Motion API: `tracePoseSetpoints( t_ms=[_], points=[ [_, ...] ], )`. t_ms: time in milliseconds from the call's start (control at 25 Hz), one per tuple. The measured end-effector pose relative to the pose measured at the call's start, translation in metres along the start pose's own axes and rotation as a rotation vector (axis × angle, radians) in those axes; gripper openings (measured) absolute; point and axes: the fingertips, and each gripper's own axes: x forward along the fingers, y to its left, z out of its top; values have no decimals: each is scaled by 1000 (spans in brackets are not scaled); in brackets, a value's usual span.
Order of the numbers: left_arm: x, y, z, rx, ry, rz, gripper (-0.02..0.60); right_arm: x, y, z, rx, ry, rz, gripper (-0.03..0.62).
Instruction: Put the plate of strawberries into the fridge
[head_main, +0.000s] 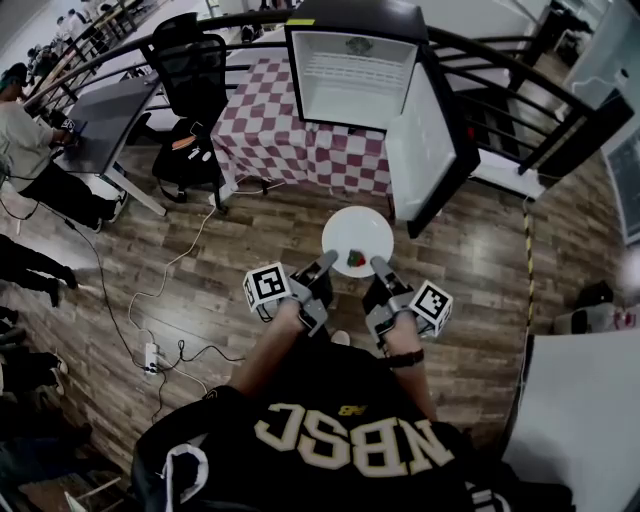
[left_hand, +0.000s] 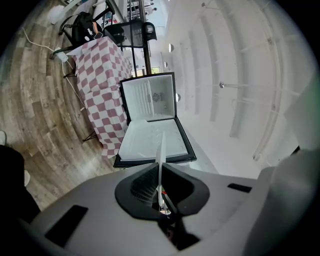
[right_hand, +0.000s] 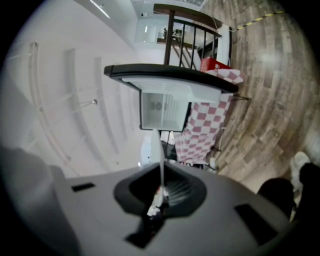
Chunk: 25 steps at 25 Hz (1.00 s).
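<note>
— Why left tongs (head_main: 326, 264) and right tongs (head_main: 379, 265) both on one plate (head_main: 358, 230)?
— We clamp its near rim from each side so it sits level; the strawberries (head_main: 356, 259) won't roll; the open fridge (head_main: 350, 75) waits ahead.

I am looking at an open office or lab floor here, not a home. A person (head_main: 22, 140) sits at a long grey desk (head_main: 105, 120), and a black office chair (head_main: 190, 65) stands near it. The small fridge (head_main: 350, 75) stands on a table with a checked cloth (head_main: 270, 135), in the middle of the room. A cable (head_main: 190, 245) runs loose over the wood-pattern floor (head_main: 250, 300) to a power strip (head_main: 152, 357). Yellow-black tape (head_main: 528, 260) marks the floor, and a black railing (head_main: 520, 85) borders the area.
</note>
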Motion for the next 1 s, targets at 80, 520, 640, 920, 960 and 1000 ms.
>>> tracePoseSetpoints(
  t_ms=[80, 520, 640, 920, 960, 1000],
  points=[
    [0, 0, 1, 6, -9, 4, 29, 3, -2, 1, -1, 11, 8, 29],
    [36, 23, 52, -22, -31, 0, 29, 61, -10, 32, -6, 26, 5, 29],
    [59, 29, 85, -33, -22, -15, 29, 97, -10, 50, -9, 13, -4, 29],
    [124, 18, 192, -23, 17, -31, 29, 200, 21, 100, -13, -29, -3, 29],
    [132, 15, 207, -13, 25, -32, 29, 215, 27, 106, -12, -36, -3, 29],
    [139, 12, 222, -6, 31, -33, 29, 229, 32, 113, -12, -42, -2, 29]
  ],
)
